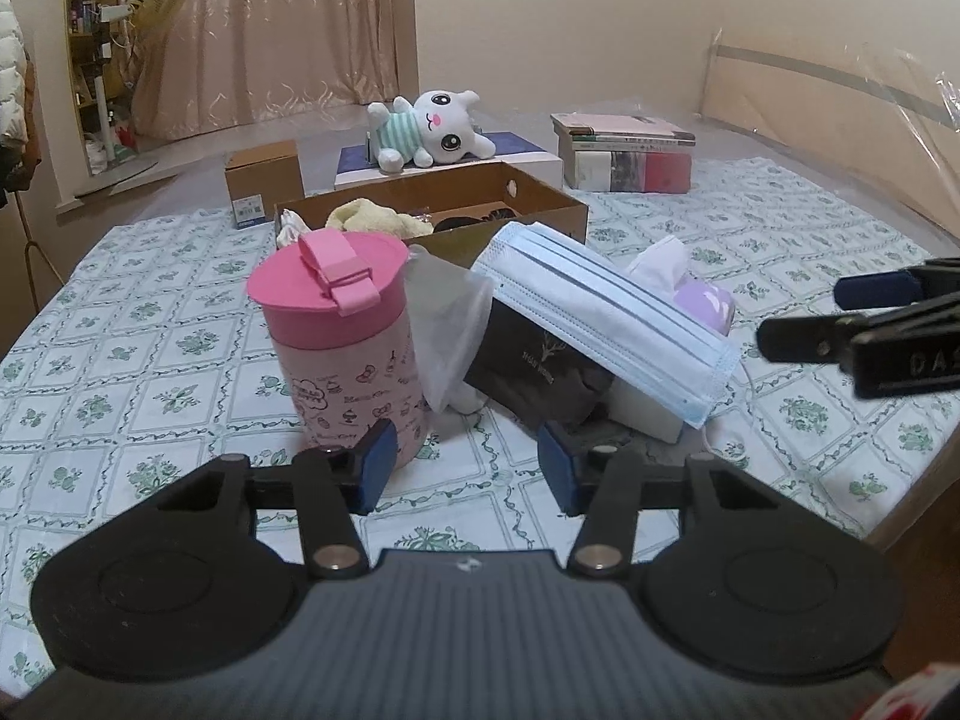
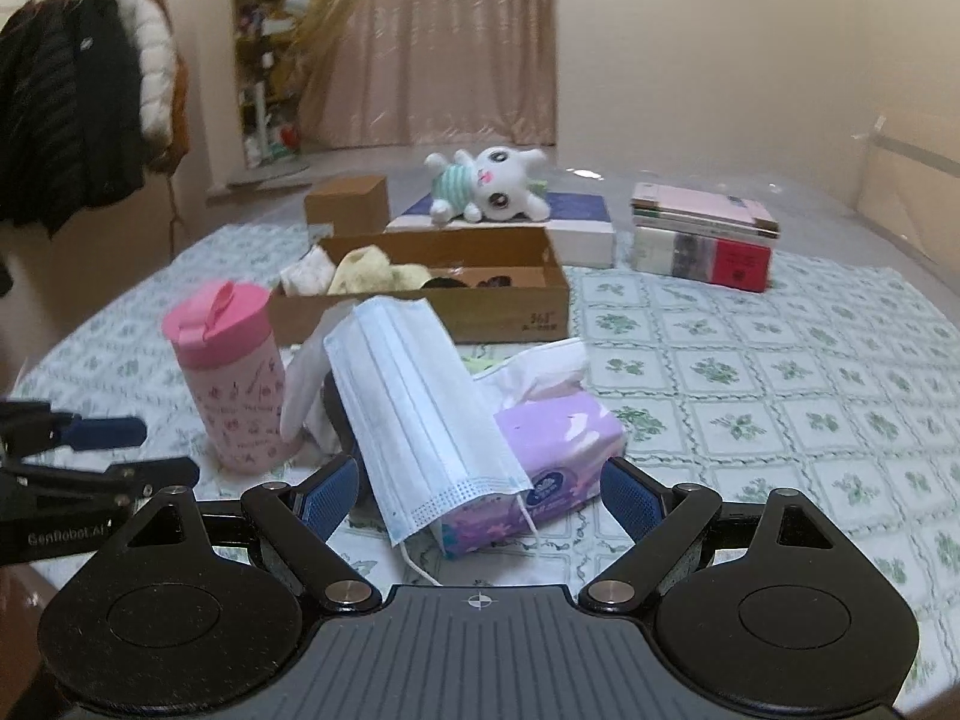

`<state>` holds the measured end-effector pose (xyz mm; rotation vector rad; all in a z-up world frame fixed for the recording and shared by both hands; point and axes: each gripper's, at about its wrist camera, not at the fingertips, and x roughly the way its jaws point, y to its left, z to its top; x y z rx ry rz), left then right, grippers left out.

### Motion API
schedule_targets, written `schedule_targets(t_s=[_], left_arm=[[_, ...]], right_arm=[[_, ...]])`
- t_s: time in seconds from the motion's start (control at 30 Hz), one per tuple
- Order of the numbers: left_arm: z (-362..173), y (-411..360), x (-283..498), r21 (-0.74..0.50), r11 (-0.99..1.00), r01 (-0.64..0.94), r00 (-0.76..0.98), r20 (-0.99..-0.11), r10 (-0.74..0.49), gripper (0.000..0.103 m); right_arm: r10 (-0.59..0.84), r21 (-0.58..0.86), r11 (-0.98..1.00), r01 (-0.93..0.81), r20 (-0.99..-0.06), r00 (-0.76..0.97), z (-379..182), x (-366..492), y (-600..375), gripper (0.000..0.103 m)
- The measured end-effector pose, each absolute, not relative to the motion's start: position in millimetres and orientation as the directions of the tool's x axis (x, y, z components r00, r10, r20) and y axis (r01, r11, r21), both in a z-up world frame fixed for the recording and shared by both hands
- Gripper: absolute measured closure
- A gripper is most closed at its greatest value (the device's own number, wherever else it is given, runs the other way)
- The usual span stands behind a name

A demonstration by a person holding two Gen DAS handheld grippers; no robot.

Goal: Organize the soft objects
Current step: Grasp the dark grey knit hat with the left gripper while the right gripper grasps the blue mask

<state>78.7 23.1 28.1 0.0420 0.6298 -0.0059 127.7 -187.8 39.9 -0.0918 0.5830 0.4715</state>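
A light blue face mask lies slanted over a dark cloth pouch and a purple tissue pack. A clear plastic bag leans between the pouch and a pink lidded cup. My left gripper is open just in front of the cup and pouch, with only tablecloth between its pads. My right gripper is open wide, with the mask's lower edge and the tissue pack's near end between its fingers, not pressed. Each gripper shows at the edge of the other's view.
Behind the pile stands an open cardboard box holding a yellow towel and other soft items. Farther back are a plush toy on a flat box, a book stack and a small carton. The table edge is at the near right.
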Motion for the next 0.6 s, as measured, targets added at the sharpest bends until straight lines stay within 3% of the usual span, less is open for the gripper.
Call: schedule_targets(t_s=[0.23,0.43,0.53,0.6], left_arm=[[18.4,24.9,95.0,0.030,0.999,0.022,0.803,-0.596,0.000,0.055],[10.4,26.9,105.0,0.014,0.999,0.032,0.799,-0.601,-0.017,0.055],[6.0,27.6,109.9,0.012,0.999,0.031,0.793,-0.610,-0.017,0.055],[3.4,28.0,112.7,0.013,0.999,0.031,0.789,-0.614,-0.017,0.055]], right_arm=[[0.444,-0.026,0.830,-0.557,-0.573,0.689,22.2,152.6,-160.6,0.016],[0.461,-0.062,0.782,-0.620,-0.612,0.642,6.6,181.2,-135.6,0.024],[0.455,-0.076,0.771,-0.633,-0.630,0.630,-1.2,192.1,-129.2,0.036],[0.449,-0.073,0.774,-0.629,-0.637,0.627,-3.7,195.9,-128.6,0.050]])
